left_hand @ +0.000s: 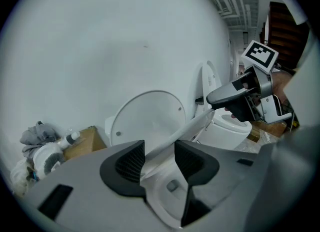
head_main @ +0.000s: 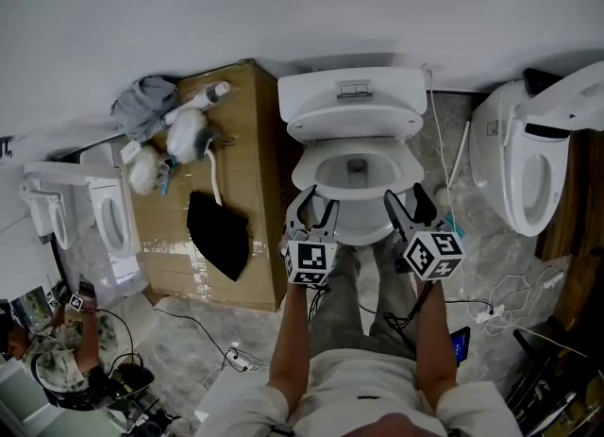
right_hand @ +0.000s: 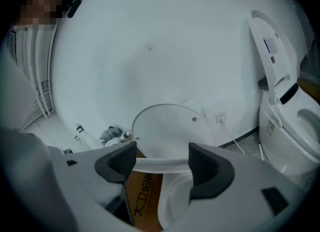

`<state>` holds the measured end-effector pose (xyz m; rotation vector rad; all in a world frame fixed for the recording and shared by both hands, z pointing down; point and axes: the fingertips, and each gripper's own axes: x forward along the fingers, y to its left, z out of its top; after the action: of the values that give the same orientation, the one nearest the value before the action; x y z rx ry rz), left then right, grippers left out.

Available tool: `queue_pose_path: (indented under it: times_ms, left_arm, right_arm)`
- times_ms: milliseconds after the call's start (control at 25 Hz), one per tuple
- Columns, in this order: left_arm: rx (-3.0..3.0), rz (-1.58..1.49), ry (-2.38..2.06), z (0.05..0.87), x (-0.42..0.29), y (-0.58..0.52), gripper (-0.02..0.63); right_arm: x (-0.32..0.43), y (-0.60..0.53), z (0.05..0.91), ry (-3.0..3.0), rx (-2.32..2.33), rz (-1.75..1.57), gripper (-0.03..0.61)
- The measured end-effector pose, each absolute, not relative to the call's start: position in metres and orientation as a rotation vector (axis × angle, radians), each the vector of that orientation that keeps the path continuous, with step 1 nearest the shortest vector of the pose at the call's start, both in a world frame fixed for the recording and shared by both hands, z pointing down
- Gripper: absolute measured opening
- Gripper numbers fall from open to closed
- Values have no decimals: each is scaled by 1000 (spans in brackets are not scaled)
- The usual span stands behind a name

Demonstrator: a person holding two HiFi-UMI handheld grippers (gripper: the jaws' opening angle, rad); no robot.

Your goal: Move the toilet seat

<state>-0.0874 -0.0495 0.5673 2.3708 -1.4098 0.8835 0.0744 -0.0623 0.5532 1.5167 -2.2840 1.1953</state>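
the toilet seat (head_main: 304, 173) is a thin, smooth white ring. it sits over the bowl of the open white toilet straight ahead of your legs, with the tank (head_main: 351, 91) behind it. its front looks raised off the bowl rim: in the right gripper view the printed side of the cardboard box (head_main: 250, 142) shows beneath its band. the round lid (left_hand: 150, 118) stands upright behind the seat, against the tank. your left tongs (left_hand: 159, 158) are drawn in to a narrow gap on the seat's front left edge. both ribbed pads press its thin rim, and the seat runs up and away from them at a slant. your right tongs (right_hand: 161, 162) are at the seat's front right with the jaws wide apart. the seat's band lies across the gap from one pad to the other, and you cannot tell whether the pads squeeze it. the wall (head_main: 283, 10) is directly behind the tank. the cardboard box stands just beside the bowl on your left, with a black cloth (head_main: 219, 232) and a bottle (head_main: 215, 92) on top. a second toilet (head_main: 524, 161) stands to your right, apart from the bowl, with bare floor between them. cables (head_main: 510, 303) lie on the floor at your right side. between the raised seat and the upright lid the space is open.
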Motion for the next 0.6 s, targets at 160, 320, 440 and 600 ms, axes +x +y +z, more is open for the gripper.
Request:
queue_pose_path:
  times_ms: [160,320,440,600]
  left_arm:
    - [2365,877,-1416,566,-88,-54,206]
    - [2365,869,-1422,564,-88,-59,206]
    - [2365,866,-1431,563,-88,-63,206]
    - [2364,852,-1442,562,-89,-69,206]
  right_arm:
    - [68,-67,543,-2337,1456,1106,336]
    - [64,-68,538,-2356,1402,1026,336]
    - [62,-69,538,-2350,1362,940,336]
    - [56,-71,536,-2372,1309,844,336]
